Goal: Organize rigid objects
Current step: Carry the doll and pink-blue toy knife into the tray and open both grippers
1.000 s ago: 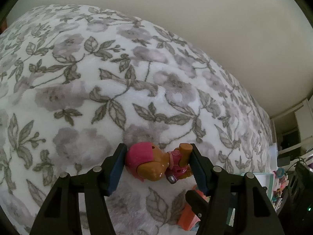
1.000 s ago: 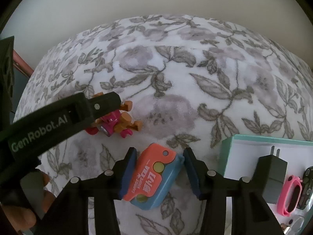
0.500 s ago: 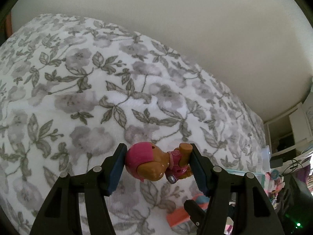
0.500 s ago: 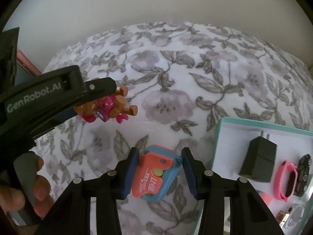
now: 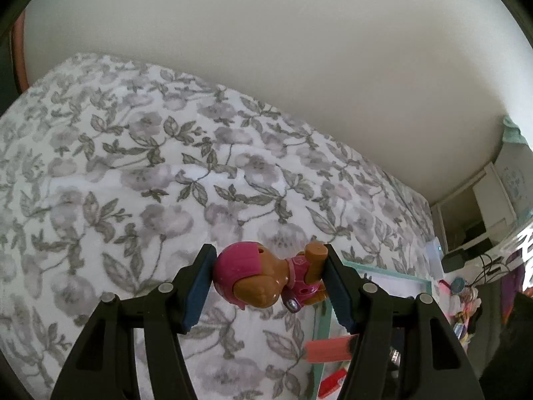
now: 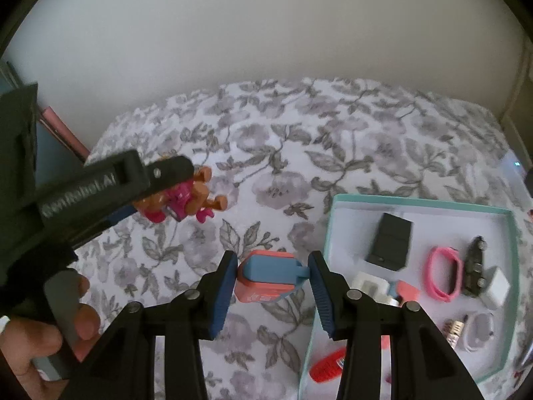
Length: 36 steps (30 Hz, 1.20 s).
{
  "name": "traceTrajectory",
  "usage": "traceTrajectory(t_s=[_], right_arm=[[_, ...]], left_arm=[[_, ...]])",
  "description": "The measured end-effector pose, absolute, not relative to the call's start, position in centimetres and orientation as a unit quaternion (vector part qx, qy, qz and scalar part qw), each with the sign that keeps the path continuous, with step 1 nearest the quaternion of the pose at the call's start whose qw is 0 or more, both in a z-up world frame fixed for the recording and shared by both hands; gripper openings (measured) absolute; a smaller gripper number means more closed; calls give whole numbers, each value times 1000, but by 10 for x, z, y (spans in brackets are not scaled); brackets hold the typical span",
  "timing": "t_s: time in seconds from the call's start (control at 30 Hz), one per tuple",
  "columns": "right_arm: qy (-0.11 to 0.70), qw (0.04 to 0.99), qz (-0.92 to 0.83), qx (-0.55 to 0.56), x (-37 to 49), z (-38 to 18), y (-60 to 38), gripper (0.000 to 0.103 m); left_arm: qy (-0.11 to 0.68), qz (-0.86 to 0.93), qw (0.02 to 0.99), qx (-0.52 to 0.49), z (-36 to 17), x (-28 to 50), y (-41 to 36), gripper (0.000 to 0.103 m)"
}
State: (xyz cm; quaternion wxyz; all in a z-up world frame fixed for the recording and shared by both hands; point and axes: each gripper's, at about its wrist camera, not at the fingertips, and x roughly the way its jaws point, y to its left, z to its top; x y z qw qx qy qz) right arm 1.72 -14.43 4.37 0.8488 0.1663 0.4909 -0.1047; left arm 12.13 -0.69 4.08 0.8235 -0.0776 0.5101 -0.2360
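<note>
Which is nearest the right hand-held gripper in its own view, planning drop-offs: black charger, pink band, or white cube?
From the right hand-held gripper:
1. Black charger, upper left in the teal tray.
2. Pink band, mid-tray, farther right.
3. White cube, by the tray's right wall.

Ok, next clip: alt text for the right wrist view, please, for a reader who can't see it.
The right gripper holds an orange and blue case above a floral blanket. At left, the left gripper holds a pink and brown toy pup. At right, a teal-rimmed tray holds a black charger, a pink band and other small items.
</note>
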Motion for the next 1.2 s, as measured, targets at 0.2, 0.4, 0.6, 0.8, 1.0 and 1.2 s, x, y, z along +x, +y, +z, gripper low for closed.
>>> traceTrajectory(t_s=[0.2, 0.4, 0.6, 0.8, 1.0, 1.2], right_arm=[[464, 860, -116, 174, -17, 74, -151, 47], [441, 868, -135, 183, -54, 90, -162, 47], [420, 873, -154, 197, -86, 92, -177, 47], [401, 872, -173, 223, -117, 86, -200, 47], [394, 858, -202, 259, -142, 70, -233, 47], [405, 843, -240, 259, -161, 59, -257, 47]], left_arm=[[487, -239, 839, -45, 59, 85, -1, 65], [458, -260, 850, -10, 78, 51, -16, 65], [443, -285, 850, 22, 86, 20, -40, 65], [443, -308, 841, 43, 83, 2, -66, 65], [448, -318, 833, 66, 75, -11, -88, 65], [458, -331, 819, 100, 58, -28, -114, 65]])
